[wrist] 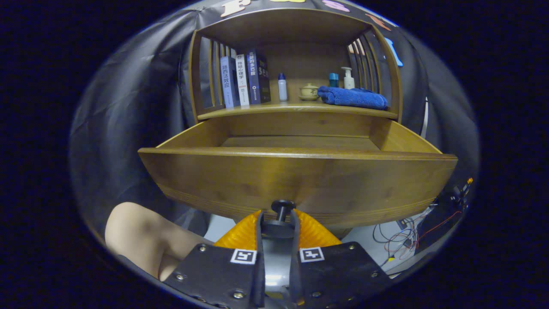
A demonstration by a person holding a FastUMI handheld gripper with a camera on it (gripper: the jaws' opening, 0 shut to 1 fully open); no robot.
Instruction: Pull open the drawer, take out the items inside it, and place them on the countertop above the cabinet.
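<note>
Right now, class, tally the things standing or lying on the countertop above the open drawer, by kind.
Books: 3
Bottles (white spray bottle, pump bottle): 2
Teal cup: 1
Lidded tea bowl: 1
Blue towel: 1
Total: 8
The tongs are shut on the drawer knob.

Glossy wooden drawer (296,180), fuzzy cloth towel (352,97)

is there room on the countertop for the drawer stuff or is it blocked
Partly taken. On the countertop stand books, a small bottle, a lidded cup, a folded blue towel and a pump bottle. Bare gaps remain between them. The gripper is shut on the drawer knob.
</note>
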